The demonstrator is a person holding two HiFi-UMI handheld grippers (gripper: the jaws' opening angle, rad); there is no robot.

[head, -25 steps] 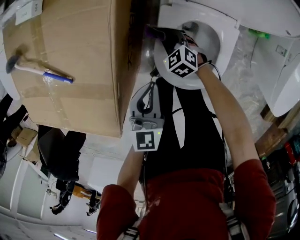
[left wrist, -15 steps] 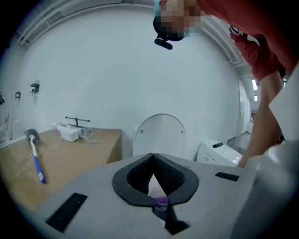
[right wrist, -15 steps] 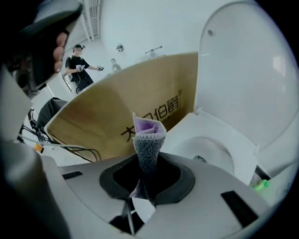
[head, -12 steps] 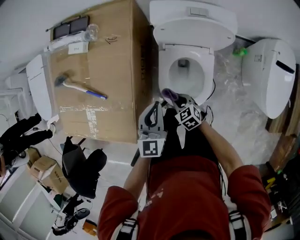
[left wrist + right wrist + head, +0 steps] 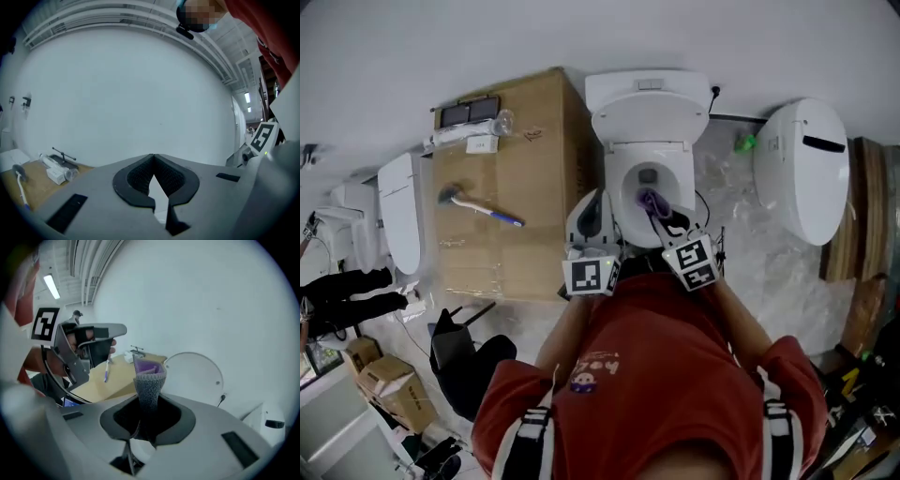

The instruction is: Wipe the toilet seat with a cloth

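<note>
The white toilet stands against the wall with its lid raised and its seat ring down around the bowl. My right gripper hangs above the front of the bowl, shut on a purple and grey cloth. In the right gripper view the cloth sticks up from between the closed jaws of the right gripper. My left gripper is held beside the toilet's left edge. In its own view the left gripper is shut on nothing and points at the bare wall.
A large cardboard box stands left of the toilet, with a blue-handled brush and small packages on top. A second white toilet lies at the right on plastic wrap. A white seat and a black chair are at the left.
Both grippers have risen away from the toilet bowl, the right one carrying the cloth up with it. The head view has pulled back and now takes in the whole toilet and box.
</note>
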